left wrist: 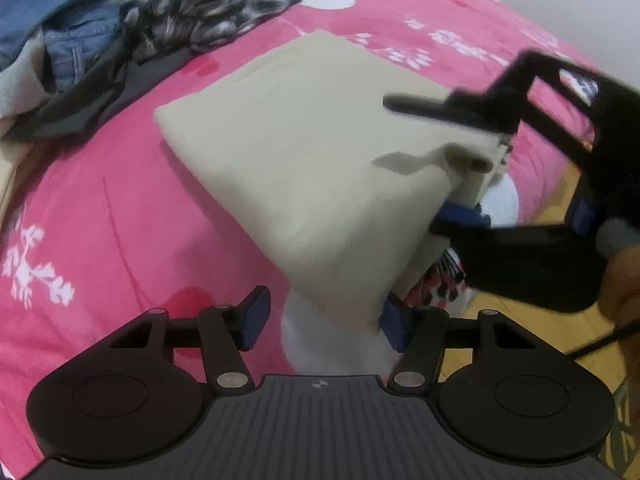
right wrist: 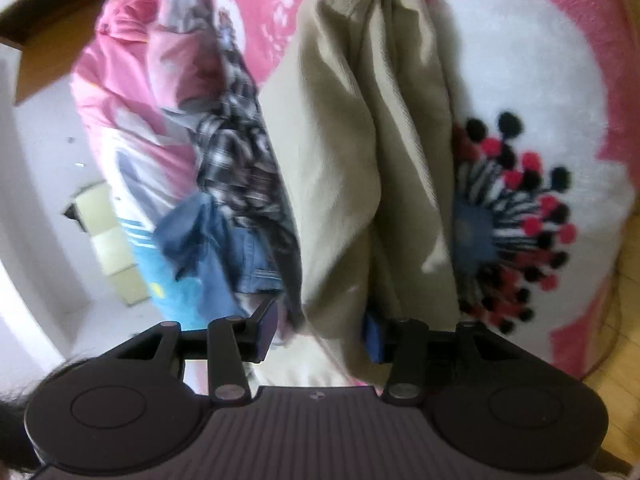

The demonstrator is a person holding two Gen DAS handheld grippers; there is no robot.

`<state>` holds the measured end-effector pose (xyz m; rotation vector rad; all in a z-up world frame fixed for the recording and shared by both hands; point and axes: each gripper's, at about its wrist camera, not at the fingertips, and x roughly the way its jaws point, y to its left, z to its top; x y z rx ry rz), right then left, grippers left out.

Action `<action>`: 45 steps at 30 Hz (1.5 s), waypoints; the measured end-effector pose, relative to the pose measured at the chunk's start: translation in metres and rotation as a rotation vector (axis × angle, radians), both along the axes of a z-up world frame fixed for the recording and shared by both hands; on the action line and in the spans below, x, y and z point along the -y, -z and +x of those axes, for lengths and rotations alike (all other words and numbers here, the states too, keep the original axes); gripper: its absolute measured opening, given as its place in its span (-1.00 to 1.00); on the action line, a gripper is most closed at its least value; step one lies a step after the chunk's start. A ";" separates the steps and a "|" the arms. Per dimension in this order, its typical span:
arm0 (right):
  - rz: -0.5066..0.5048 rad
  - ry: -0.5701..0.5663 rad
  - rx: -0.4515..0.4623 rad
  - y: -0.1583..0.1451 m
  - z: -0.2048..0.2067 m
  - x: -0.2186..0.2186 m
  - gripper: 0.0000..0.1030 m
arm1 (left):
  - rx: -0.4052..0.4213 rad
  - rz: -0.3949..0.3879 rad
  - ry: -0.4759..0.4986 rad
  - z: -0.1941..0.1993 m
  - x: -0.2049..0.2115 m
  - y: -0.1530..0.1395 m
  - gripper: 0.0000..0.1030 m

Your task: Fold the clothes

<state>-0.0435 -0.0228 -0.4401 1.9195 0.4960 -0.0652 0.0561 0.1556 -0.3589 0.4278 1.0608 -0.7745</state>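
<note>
folded beige cloth (left wrist: 296, 160) on a pink bed (left wrist: 100, 220)
both tools released: left tool (left wrist: 324, 322) straddles the cloth's near corner, right tool (right wrist: 322, 330) its edge; heap of clothes (left wrist: 120, 20) behind.

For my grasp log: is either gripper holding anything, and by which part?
Nothing is clamped. The beige folded garment's near corner sits between the left gripper's open fingers, its side edge between the right gripper's.

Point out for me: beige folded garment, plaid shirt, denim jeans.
beige folded garment (left wrist: 304, 152), left wrist view, middle of its flat top face.
plaid shirt (left wrist: 192, 4), left wrist view, crumpled middle of the heap.
denim jeans (left wrist: 68, 36), left wrist view, bunched blue fabric at upper left.
</note>
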 end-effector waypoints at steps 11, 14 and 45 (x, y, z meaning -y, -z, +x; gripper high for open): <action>-0.074 0.060 -0.035 -0.025 -0.043 0.027 -0.05 | -0.026 -0.012 -0.025 0.002 -0.005 0.007 0.17; -0.048 0.005 -0.035 -0.011 -0.009 0.030 -0.04 | -0.022 -0.008 -0.025 0.002 -0.004 0.008 0.17; -0.158 -0.003 -0.340 -0.035 0.015 0.049 -0.03 | -0.031 -0.010 -0.026 0.004 -0.008 0.015 0.18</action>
